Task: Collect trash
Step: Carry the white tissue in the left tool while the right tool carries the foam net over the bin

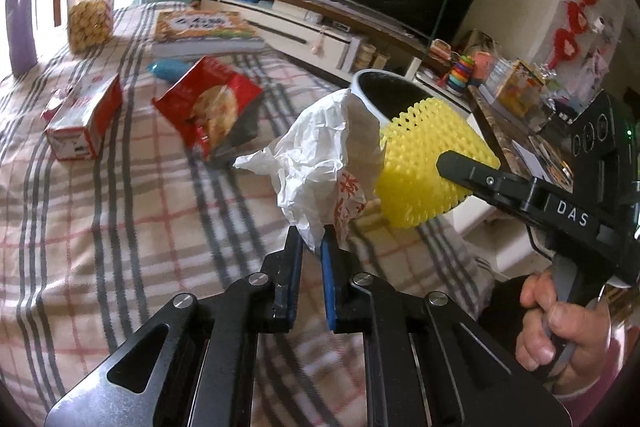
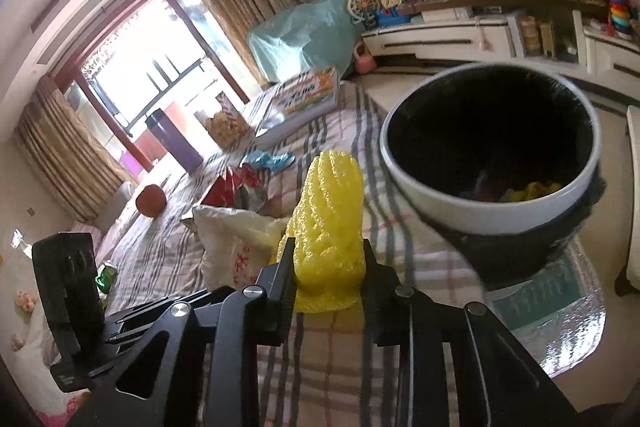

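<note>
My left gripper point(image 1: 314, 241) is shut on a crumpled white paper wrapper point(image 1: 316, 163) with red print, held above the plaid cloth. My right gripper point(image 2: 328, 259) is shut on a yellow foam fruit net point(image 2: 330, 219); that net also shows in the left wrist view point(image 1: 428, 163) with the right gripper's finger on it. A white-rimmed trash bin point(image 2: 492, 203) with a black liner stands just right of the net, with some trash inside. It shows behind the wrapper in the left wrist view point(image 1: 368, 91). The wrapper shows left of the net in the right wrist view point(image 2: 236, 235).
On the plaid-covered table point(image 1: 120, 227) lie a red snack bag point(image 1: 208, 103), a red-white carton point(image 1: 84, 119), a blue wrapper point(image 1: 168, 69), a book point(image 1: 200, 27), a snack jar point(image 1: 90, 11) and a purple bottle point(image 2: 174, 139). A TV stand point(image 2: 460, 35) is behind.
</note>
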